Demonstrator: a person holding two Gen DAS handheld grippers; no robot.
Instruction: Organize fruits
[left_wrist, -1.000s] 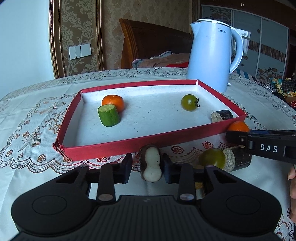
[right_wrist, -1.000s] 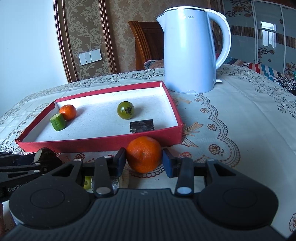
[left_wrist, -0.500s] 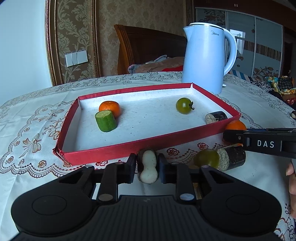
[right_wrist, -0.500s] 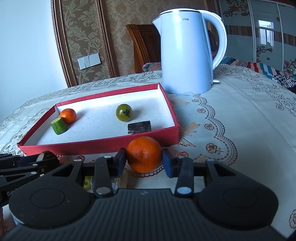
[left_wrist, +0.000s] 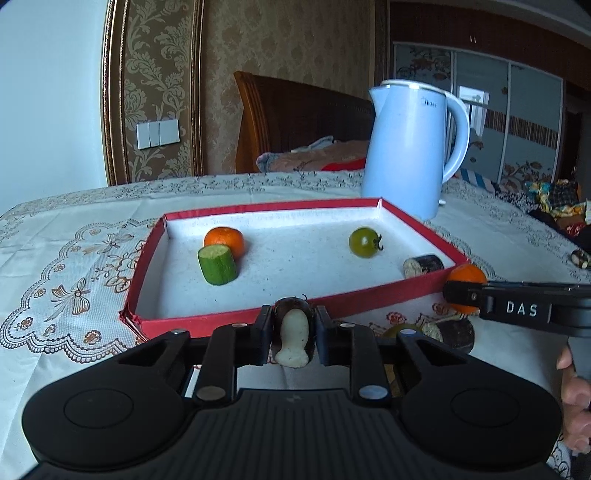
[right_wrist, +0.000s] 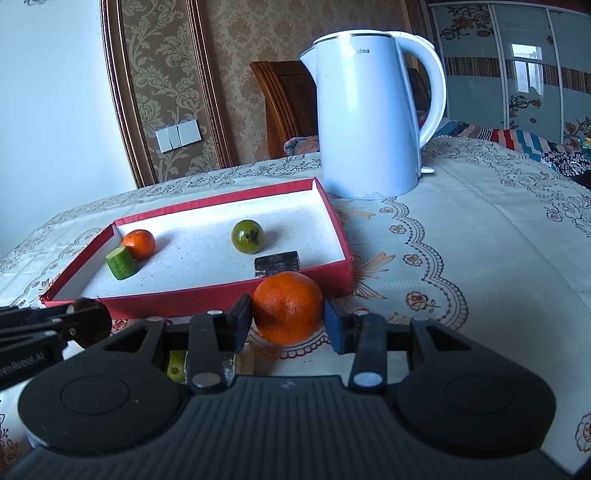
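Note:
My left gripper (left_wrist: 292, 326) is shut on a piece of eggplant (left_wrist: 293, 338), dark skin outside and white flesh facing me, just in front of the red tray (left_wrist: 207, 322). My right gripper (right_wrist: 288, 318) is shut on an orange (right_wrist: 288, 305) near the tray's front right corner. It also shows in the left wrist view as the right gripper (left_wrist: 466, 295) with the orange (left_wrist: 468, 274). Inside the tray lie a small orange (left_wrist: 224, 240), a cucumber piece (left_wrist: 217, 264), a green tomato (left_wrist: 364, 242) and an eggplant piece (left_wrist: 423, 265).
A green tomato (left_wrist: 400, 329) and another eggplant piece (left_wrist: 453, 332) lie on the lace tablecloth below the right gripper. A white kettle (right_wrist: 369, 118) stands behind the tray's far right corner. A hand (left_wrist: 574, 413) shows at the right edge. A wooden chair stands behind the table.
The left jaws have closed in onto the eggplant piece, and the left view has tipped upward a little. The right gripper keeps its hold on the orange and has hardly moved.

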